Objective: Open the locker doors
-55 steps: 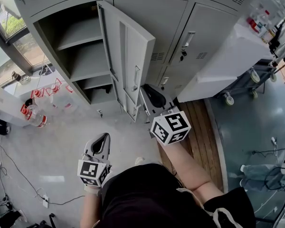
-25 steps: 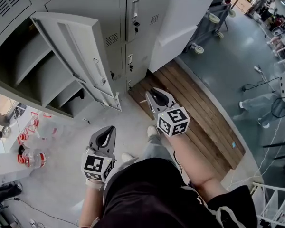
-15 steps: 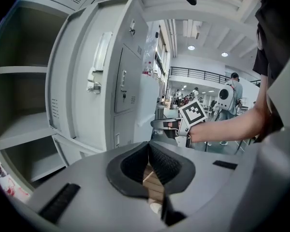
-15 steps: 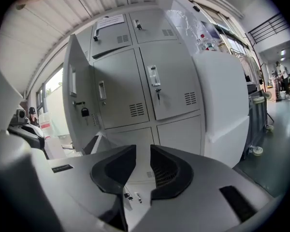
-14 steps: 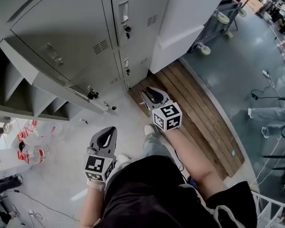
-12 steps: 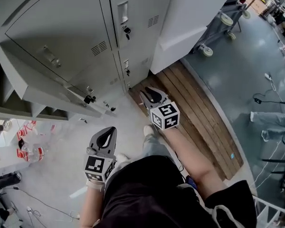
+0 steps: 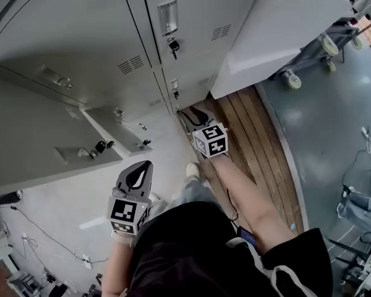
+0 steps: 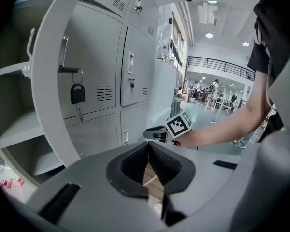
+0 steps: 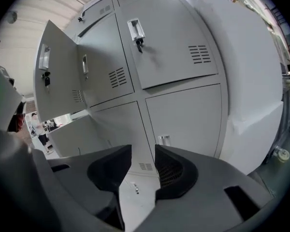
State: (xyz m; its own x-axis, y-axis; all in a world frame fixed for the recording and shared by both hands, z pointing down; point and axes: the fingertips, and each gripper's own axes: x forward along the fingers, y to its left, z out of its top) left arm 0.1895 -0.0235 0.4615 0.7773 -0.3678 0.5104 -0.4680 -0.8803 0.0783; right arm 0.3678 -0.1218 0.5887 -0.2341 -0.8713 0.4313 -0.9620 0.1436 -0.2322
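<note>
Grey steel lockers (image 7: 204,5): tall grey door (image 9: 50,76) off to my left hangs open; small lower door (image 9: 188,115) with its silver handle (image 9: 163,139) is shut, straight ahead of my right tongs (image 9: 142,151).
Risk: I reckon the tips could slip off that tiny handle or just bang the panel.
Right tongs: half spread, just been opening, nothing between them.
Left tongs (image 8: 147,146): pressed together, empty.

The pale floor (image 7: 55,203) carries the grey lockers (image 7: 198,42), with a strip of wooden boards (image 7: 260,141) beside their foot. Thin cables (image 7: 74,252) trail across it at the left. A wheeled cart (image 7: 307,55) stands on its darker part.
</note>
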